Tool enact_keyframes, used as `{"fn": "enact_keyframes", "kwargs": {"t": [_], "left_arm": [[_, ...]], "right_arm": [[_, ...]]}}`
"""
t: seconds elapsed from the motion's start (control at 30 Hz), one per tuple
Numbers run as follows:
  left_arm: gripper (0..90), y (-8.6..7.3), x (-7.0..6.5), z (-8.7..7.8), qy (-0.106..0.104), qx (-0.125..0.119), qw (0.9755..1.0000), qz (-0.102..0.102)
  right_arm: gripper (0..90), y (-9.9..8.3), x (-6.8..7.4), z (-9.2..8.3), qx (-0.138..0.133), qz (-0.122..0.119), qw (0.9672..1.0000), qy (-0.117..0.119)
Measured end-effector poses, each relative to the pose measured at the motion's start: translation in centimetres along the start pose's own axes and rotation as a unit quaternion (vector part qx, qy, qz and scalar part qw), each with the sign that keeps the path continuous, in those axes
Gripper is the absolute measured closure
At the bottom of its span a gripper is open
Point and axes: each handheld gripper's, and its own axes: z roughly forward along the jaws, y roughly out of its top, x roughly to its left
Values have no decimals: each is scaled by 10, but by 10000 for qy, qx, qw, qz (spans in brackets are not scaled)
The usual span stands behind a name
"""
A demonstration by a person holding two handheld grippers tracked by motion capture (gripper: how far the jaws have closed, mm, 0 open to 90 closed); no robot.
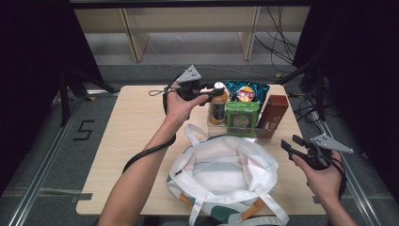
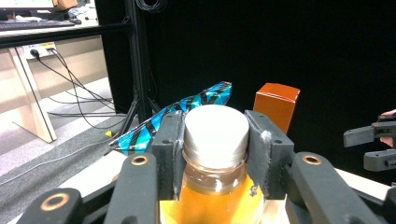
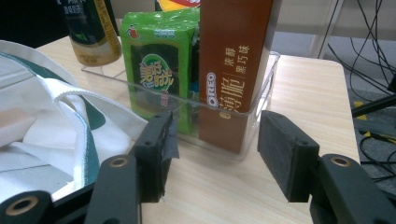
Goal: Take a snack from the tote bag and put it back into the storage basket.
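1. Dark curtains and black frame posts closed in the scene, and a pale wooden table (image 1: 136, 141) carried everything, spreading out beneath both grippers.
2. Between the two grippers, on the near half of the table, a white tote bag (image 1: 226, 176) with green and orange patches lay with its mouth open and its straps loose.
3. Beyond the bag stood a clear plastic bin (image 3: 252, 140), straight ahead of the right gripper's jaws and just to the right of the left gripper as the high view showed it.
4. In the bin, a tall brown cookie box (image 3: 233, 60) stood upright at the end nearest the right gripper, a green snack pack (image 3: 161, 65) stood just beside it, and a blue striped chip bag (image 2: 187, 109) lay behind them.
5. At the bin's far end, an orange juice bottle (image 2: 215, 196) with a white cap stood upright, between the left gripper's jaws.
6. Left gripper (image 2: 214, 140) was clamped on the bottle's neck just under the cap, one pad pressing on each side.
7. Right gripper (image 3: 212, 154) was held low over the table's right edge with its jaws spread and nothing between them, well apart from the bottle.
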Motion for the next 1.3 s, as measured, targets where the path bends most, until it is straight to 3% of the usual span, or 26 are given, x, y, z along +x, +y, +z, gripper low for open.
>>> {"fn": "enact_keyframes", "kwargs": {"t": [0.13,0.27,0.3,0.37,0.77,0.87,0.93,1.3], "left_arm": [[589,-2,0,2,15,15,10000,-22],[590,-3,1,3,28,41,10000,-20],[589,-4,1,3,32,35,10000,-33],[589,-4,1,3,24,36,10000,-40],[589,-6,2,6,29,73,10000,-42],[589,-8,3,6,30,72,9999,-64],[589,-8,3,6,31,77,9999,-74],[589,-7,4,8,59,41,9999,-80]], "right_arm": [[461,0,0,1,-20,23,10000,-29],[462,0,-1,0,-23,-114,9999,-6],[462,0,1,0,-11,32,10000,-7],[462,0,-1,0,-17,-84,10000,-21],[461,0,-1,1,-44,-109,9999,19],[461,0,1,2,-85,50,9999,-33],[461,0,-1,0,-28,-98,9999,-18],[460,-1,0,0,17,-100,9999,64]]}}
